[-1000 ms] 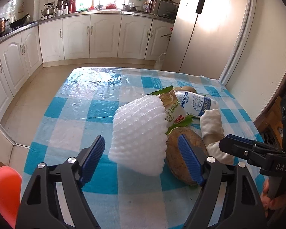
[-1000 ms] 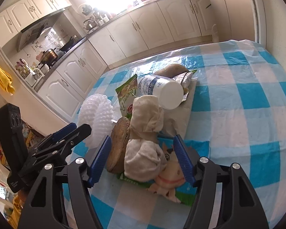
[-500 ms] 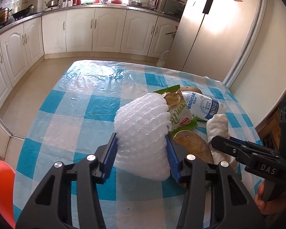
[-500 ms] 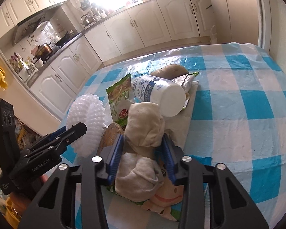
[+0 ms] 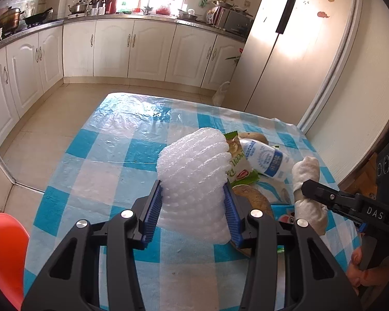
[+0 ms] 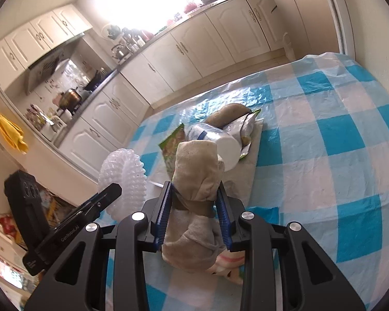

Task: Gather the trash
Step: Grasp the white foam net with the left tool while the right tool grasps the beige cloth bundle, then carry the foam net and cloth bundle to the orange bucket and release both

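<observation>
Since both pieces are soft and light, I have each claw pinched across the middle: the left claw (image 5: 193,213) squeezes the foam net (image 5: 194,176), the right claw (image 6: 193,213) grips the rag (image 6: 194,181) — both lifted just this side of the bottle (image 6: 215,140), which lies with the wrappers (image 6: 172,145) on the surface (image 6: 324,168), awaiting collection.

I count one white foam net (image 5: 194,178), one tied cloth bundle (image 6: 197,181), one plastic bottle (image 6: 215,140), two brown potatoes (image 6: 228,112) (image 5: 254,199), two green snack wrappers (image 5: 236,160) (image 6: 242,129), and one cartoon-printed packet (image 6: 228,269).
</observation>
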Demonstrator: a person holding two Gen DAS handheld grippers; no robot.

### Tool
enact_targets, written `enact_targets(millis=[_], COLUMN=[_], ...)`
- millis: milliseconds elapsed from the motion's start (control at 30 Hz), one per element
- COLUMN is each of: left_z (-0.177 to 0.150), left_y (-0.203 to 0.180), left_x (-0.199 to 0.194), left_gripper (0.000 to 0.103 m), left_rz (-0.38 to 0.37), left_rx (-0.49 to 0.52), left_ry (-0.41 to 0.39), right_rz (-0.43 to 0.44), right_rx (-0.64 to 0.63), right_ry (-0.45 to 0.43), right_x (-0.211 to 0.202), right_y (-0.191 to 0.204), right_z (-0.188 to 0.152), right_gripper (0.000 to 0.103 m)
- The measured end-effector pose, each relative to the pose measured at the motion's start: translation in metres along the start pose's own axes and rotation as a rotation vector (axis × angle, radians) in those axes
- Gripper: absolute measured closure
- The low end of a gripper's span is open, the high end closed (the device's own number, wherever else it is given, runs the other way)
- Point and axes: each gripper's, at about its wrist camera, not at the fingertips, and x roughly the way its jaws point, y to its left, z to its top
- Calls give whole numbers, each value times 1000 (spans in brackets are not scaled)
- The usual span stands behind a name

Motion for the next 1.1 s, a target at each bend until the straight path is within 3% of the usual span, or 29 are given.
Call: enact_targets(millis=[267,500,1100], left_z=[-6,-18,-70], left_y=[15,48,179], left_x=[-36,-74,-156], left_gripper=[56,56,56], left_rz=[1,45,319], left_rx=[-31,-82,-285], left_ry=[-42,-77,-112], right_rz=[65,108,263], right_rx=[-4,-95,-400], right_ry=[22,66,254], right_x=[-3,7,67], right_y=[21,70,235], right_z=[-6,-18,-71], right_gripper=[68,68,68])
